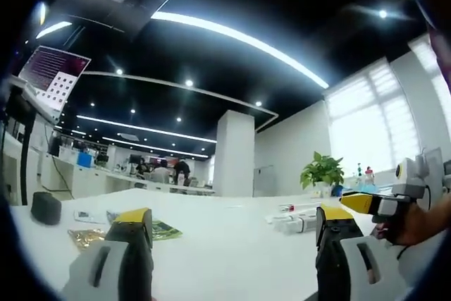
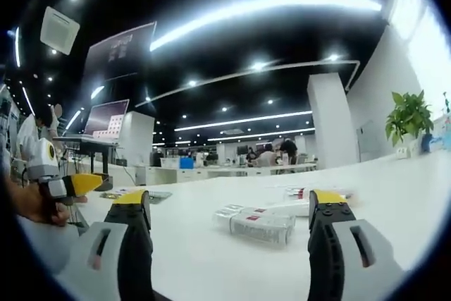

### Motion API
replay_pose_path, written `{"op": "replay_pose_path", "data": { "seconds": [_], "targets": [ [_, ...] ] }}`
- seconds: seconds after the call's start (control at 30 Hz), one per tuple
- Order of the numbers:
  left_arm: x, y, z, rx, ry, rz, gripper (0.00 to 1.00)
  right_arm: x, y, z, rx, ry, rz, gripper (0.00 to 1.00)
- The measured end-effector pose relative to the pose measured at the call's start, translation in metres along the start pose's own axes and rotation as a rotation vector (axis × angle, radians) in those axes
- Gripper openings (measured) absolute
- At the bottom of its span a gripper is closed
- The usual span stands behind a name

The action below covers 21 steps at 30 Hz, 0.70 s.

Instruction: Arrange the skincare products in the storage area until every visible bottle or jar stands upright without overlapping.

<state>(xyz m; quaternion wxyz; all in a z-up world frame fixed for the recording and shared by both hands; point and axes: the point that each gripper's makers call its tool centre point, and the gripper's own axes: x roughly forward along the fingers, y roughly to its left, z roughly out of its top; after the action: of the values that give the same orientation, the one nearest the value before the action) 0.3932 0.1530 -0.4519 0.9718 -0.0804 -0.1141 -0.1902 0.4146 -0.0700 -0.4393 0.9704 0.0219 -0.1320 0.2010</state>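
Observation:
Clear skincare bottles (image 2: 257, 223) with white labels lie on their sides on the white table (image 2: 211, 259), just ahead of my right gripper (image 2: 230, 201). Its jaws stand wide apart, open, with nothing between them. A white tube (image 2: 304, 207) lies flat behind the bottles. In the left gripper view the same lying products (image 1: 296, 222) rest between the two grippers. My left gripper (image 1: 234, 215) is open and holds nothing, low over the table (image 1: 232, 259). The right gripper's yellow tip (image 1: 370, 204) enters from the right, held by a hand (image 1: 417, 223).
Foil sachets (image 1: 88, 236) and a green packet (image 1: 163, 229) lie at the left beside a dark block (image 1: 46, 208). A potted plant (image 1: 323, 170) stands at the far table edge. The left gripper's yellow tip (image 2: 81, 184) enters the right gripper view. Monitors (image 2: 106, 119) stand behind.

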Motion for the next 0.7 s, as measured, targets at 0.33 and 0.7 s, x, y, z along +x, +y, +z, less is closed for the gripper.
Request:
{"op": "replay_pose_path", "data": {
  "seconds": [0.33, 0.7],
  "targets": [
    [-0.0014, 0.0036, -0.0004, 0.012, 0.006, 0.014, 1.00, -0.0010, 0.0001, 0.0014, 0.000, 0.001, -0.010, 1.00],
    [-0.0008, 0.0057, -0.0025, 0.023, 0.013, 0.020, 1.00, -0.0007, 0.0034, 0.0016, -0.018, 0.010, -0.003, 1.00]
  ]
}}
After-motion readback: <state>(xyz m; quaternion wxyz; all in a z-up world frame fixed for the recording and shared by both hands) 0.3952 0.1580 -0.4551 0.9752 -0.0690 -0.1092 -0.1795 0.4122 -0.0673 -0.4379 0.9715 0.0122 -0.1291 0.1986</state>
